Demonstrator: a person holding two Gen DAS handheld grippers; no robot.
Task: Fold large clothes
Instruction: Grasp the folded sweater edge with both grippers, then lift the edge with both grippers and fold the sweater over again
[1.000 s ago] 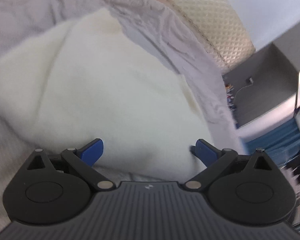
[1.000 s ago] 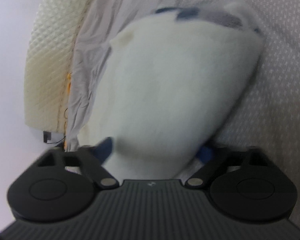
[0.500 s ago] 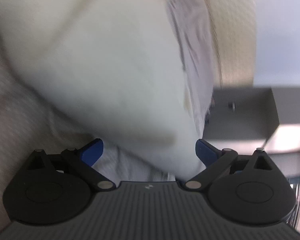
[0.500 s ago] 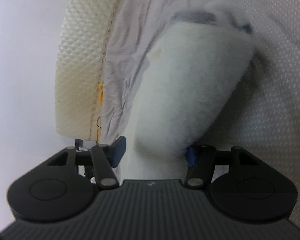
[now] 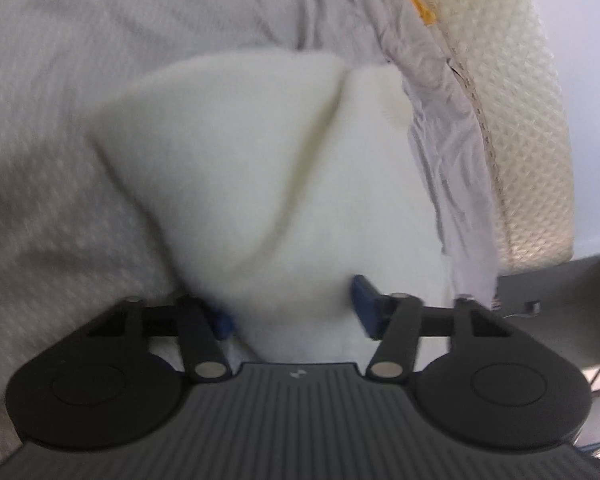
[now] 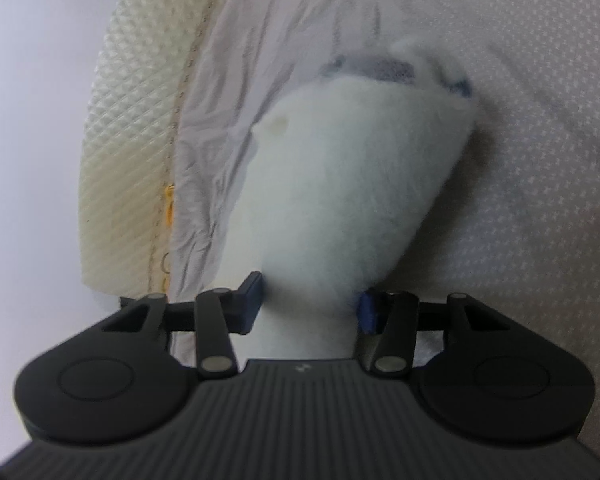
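**Both claws closing on the white garment at the bed edge**

Setting: a bed (image 6: 520,160) under a dotted grey sheet, its cream quilted mattress edge (image 5: 520,120) exposed beside rumpled sheet; pale wall behind.

The garment (image 5: 260,168), fluffy and white, lies bunched on the sheet near that edge. From each claw it runs straight ahead, long axis in line with the fingers (widening away from them in both views).

Left claw (image 5: 292,308): jaws have just been closing, now about half open, with the garment's near end between the blue pads and apparently pressed by them; blur leaves contact on the left pad uncertain.

Right claw (image 6: 308,304): jaws likewise just closing, about half open, pads set against the garment's (image 6: 352,184) narrow near end.

Judgement: both hands sit equally close, each at its own end; a lift seems next.
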